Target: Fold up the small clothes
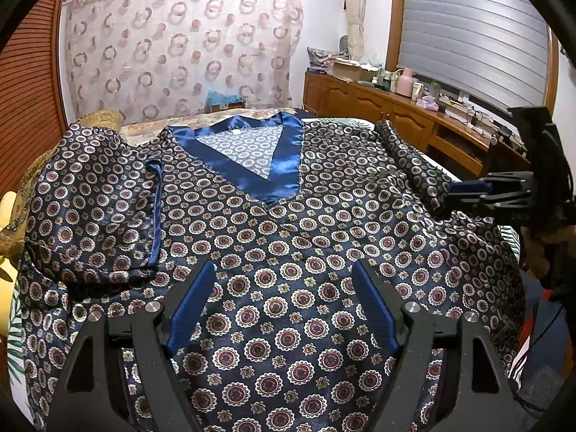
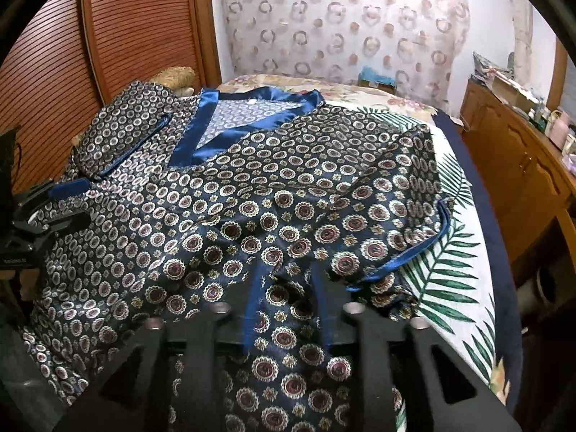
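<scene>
1. The satin top (image 1: 288, 237) lies face up on the bed (image 2: 464, 252) and fills the middle of both views, its blue V-neck (image 1: 252, 158) toward the upper centre of the left wrist view.
2. One sleeve (image 1: 90, 208) is already folded in over the body at the left of the left wrist view. The other sleeve (image 2: 406, 223), with its blue hem, lies at the right centre of the right wrist view, partly turned over the shoulder and bunched.
3. The left tongs (image 1: 284, 306) stand wide with nothing between the pads, over the lower front of the top.
4. The right tongs (image 2: 288, 306) are partly apart. Patterned cloth shows between the pads, but they do not appear to press on it; I judge the cloth released.
5. The step in hand looks like bringing that right-side sleeve in. To do it well, lay the sleeve flat and square to the side seam, matching the folded one.
6. Satin slides, so pinch at the hem edge, lift little, and draw slowly.
7. Smooth the ridge near the lower centre of the right wrist view before folding further.
</scene>
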Available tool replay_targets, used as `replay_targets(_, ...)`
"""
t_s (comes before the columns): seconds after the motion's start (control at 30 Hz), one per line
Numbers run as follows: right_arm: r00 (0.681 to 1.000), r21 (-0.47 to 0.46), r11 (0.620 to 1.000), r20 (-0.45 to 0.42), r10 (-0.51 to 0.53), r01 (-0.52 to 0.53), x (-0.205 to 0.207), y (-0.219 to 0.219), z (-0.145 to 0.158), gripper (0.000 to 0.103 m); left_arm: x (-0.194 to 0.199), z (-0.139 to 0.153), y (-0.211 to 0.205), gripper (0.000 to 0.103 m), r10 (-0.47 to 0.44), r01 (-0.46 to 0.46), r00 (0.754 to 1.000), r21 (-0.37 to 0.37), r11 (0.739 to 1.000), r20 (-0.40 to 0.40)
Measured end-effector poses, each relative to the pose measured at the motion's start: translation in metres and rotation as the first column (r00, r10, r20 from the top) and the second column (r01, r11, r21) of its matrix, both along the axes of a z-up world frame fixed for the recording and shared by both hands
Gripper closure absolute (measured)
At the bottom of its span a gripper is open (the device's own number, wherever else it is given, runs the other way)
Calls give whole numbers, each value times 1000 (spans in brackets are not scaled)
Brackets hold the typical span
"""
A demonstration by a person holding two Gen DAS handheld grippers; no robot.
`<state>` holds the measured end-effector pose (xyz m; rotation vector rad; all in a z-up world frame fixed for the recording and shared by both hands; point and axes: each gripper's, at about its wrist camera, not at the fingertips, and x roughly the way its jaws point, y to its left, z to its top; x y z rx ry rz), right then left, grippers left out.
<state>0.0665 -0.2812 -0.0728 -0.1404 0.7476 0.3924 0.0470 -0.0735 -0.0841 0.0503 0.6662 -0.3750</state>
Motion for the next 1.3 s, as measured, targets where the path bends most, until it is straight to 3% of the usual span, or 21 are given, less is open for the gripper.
replay_targets(0.07, 1000, 16, 1000, 15, -16, 15, -5, -4, 9, 52, 0, 4, 2, 24, 6, -6, 1000, -2, 1000, 10)
replay_targets(0.27, 993, 58, 993, 54, -105, 101, -4, -40, 33, 50, 2, 17, 16, 24, 30, -30, 999, -5, 1000, 40)
replay_targets(0.43, 982, 28, 982, 8, -186, 186, 28, -63, 19, 50, 7, 24, 33, 24, 69, -69, 996, -3, 998, 57)
replay_targets(0.63, 970, 65, 971, -98, -223, 230, 71, -77, -3, 51, 11, 23, 52, 24, 113, -113, 992, -14, 994, 48)
replay_targets(0.83, 977, 20, 981, -95, -192, 195, 97, -67, -9, 70, 10, 16, 56, 24, 116, -116, 993, -11, 993, 38)
replay_targets(0.9, 980, 2, 984, -90, -178, 179, 103, -63, -10, 86, 10, 15, 56, 24, 116, -115, 993, -10, 993, 36)
replay_targets(1.0, 985, 0, 988, -86, -152, 153, 105, -60, -6, 98, 9, 15, 56, 24, 116, -115, 993, -11, 993, 35)
replay_targets(1.3, 997, 45, 997, 46, -57, 55, 104, -13, 40, 100, 7, 18, 62, 24, 145, -144, 988, -20, 989, 51)
